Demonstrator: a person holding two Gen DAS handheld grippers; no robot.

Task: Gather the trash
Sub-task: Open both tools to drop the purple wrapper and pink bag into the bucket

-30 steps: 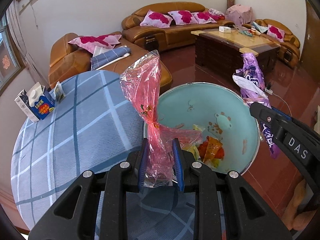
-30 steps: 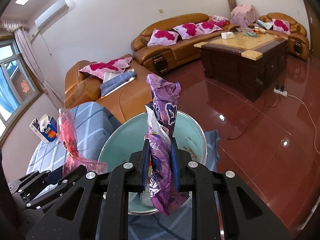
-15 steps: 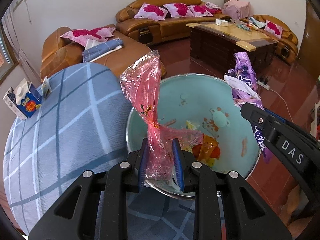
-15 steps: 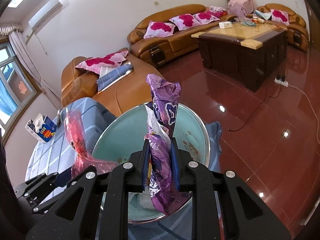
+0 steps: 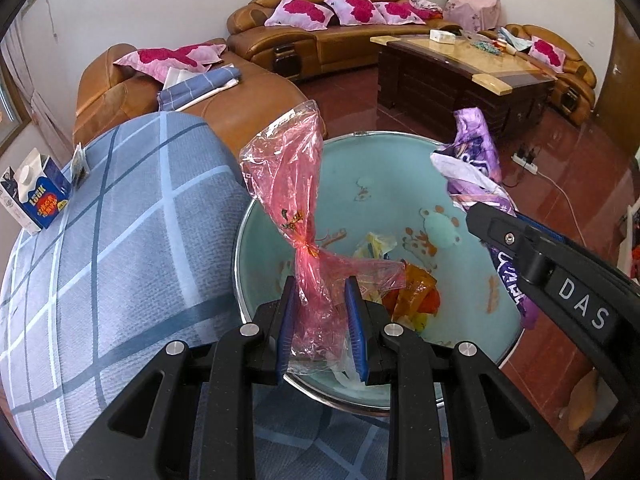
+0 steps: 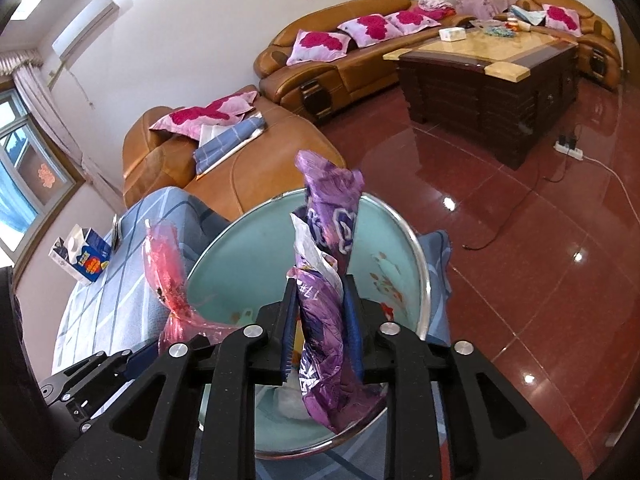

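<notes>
A crumpled pink plastic bag [image 5: 288, 184] stands up between the blue pads of my left gripper [image 5: 320, 284], which is shut on it just above the near rim of the teal basin [image 5: 384, 184]. Orange and yellow wrappers [image 5: 412, 292] lie in the basin's bottom. Over the basin's right side, my right gripper [image 6: 320, 280] has a purple snack wrapper [image 6: 328, 208] upright between its pads. Its jaws are opening, with the pads still against the wrapper. In the left wrist view the purple wrapper [image 5: 476, 160] hangs at the basin's right edge.
The basin rests on a table under a blue checked cloth [image 5: 120, 240]. A blue and white carton [image 5: 34, 196] stands at the cloth's far left. Brown leather sofas [image 5: 320, 12] and a dark coffee table [image 5: 460, 68] sit beyond, on a glossy red floor [image 6: 540, 260].
Both grippers have sunk toward the basin with their wrappers, and the basin now looms larger. The right gripper's pads stand slightly wider apart around the purple wrapper.
</notes>
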